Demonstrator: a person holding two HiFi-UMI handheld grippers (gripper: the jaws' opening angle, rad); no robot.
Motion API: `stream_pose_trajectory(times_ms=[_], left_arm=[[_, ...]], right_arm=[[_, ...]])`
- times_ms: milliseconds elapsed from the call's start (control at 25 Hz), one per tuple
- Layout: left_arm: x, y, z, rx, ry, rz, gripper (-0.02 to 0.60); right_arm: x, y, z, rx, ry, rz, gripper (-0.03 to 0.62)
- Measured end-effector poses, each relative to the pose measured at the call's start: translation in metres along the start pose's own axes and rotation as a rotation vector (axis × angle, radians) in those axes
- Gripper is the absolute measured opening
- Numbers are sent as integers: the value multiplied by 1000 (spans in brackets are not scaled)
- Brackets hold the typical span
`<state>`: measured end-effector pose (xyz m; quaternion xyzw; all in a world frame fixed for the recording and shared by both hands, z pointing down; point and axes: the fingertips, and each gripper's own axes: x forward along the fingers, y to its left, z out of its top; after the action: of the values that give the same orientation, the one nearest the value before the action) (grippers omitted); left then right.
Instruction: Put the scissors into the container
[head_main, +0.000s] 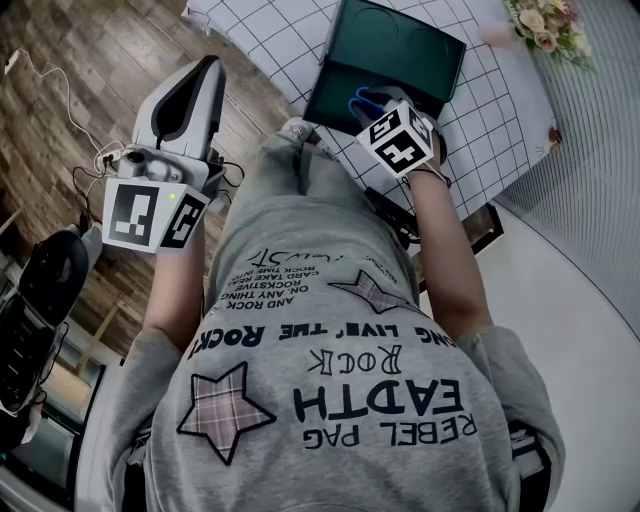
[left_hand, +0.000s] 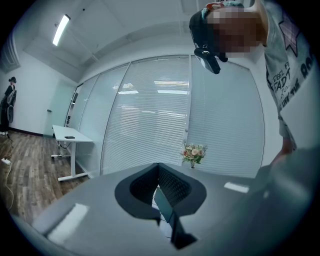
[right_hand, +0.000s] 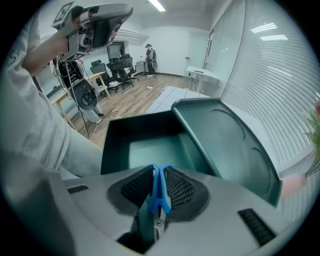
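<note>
The scissors (right_hand: 159, 192), blue-handled, are pinched upright between the black ribbed pads of my right gripper (right_hand: 159, 172), which is shut on them. They hang just over the near edge of the dark green container (right_hand: 150, 145), whose lid (right_hand: 225, 140) stands open at the right. In the head view the right gripper (head_main: 385, 110) sits at the container (head_main: 340, 75) near its front rim, with the scissors' blue loops (head_main: 362, 100) showing. My left gripper (head_main: 205, 70) is raised off to the left over the floor, its jaws together and holding nothing.
The container rests on a table with a white checked cloth (head_main: 500, 110). A small bunch of flowers (head_main: 545, 25) stands at the table's far right. Wooden floor, cables and a black chair (head_main: 50, 270) lie to the left. Blinds cover the wall behind the table.
</note>
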<state>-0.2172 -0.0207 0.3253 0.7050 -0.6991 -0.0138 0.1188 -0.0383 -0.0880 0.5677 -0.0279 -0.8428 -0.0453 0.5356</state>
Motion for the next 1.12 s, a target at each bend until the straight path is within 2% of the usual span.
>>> stream_pose_trajectory(times_ms=[320, 480, 760, 1120], left_arm=[[-1, -3, 3, 9, -7, -8, 9], [0, -4, 5, 12, -7, -14, 9], [-1, -7, 10, 22, -14, -24, 8], [1, -13, 17, 37, -31, -41, 9]], right_arm=[[-6, -2, 4, 11, -24, -15, 78], [-11, -3, 8, 22, -39, -16, 57], [-22, -8, 12, 96, -87, -38, 28], [-41, -12, 15, 182, -150, -48, 21]])
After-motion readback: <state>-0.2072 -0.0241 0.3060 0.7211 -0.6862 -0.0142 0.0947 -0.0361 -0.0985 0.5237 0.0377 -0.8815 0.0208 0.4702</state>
